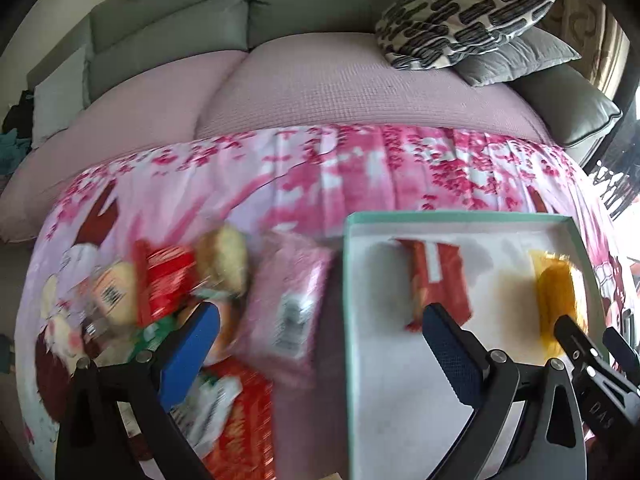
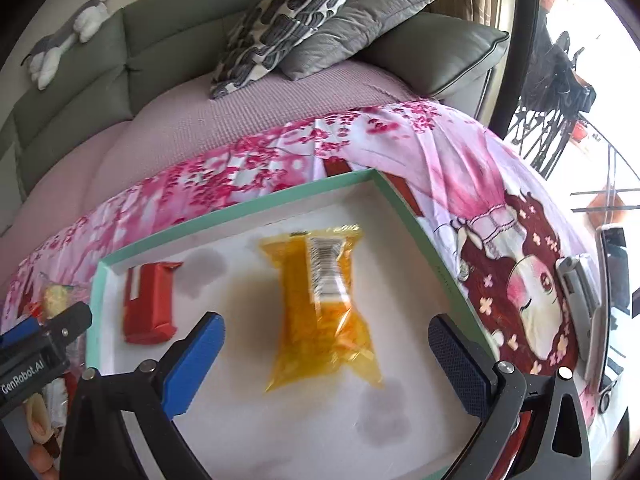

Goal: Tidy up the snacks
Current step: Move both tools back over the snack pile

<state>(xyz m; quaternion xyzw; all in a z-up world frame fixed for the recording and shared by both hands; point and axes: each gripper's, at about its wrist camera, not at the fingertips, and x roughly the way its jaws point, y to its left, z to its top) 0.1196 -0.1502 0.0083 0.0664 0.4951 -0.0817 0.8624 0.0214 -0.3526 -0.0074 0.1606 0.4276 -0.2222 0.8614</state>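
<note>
A shallow white box with a teal rim lies on a pink printed cloth. Inside it lie a red snack pack and a yellow snack bag. Left of the box is a pile of loose snacks: a pink pack, a red pack and a round pale cake. My left gripper is open and empty, straddling the box's left rim. My right gripper is open and empty above the yellow bag.
The cloth covers a low table in front of a sofa with a mauve seat cover. Patterned and grey cushions lie on the sofa. More red and green packs lie near the left gripper's fingers.
</note>
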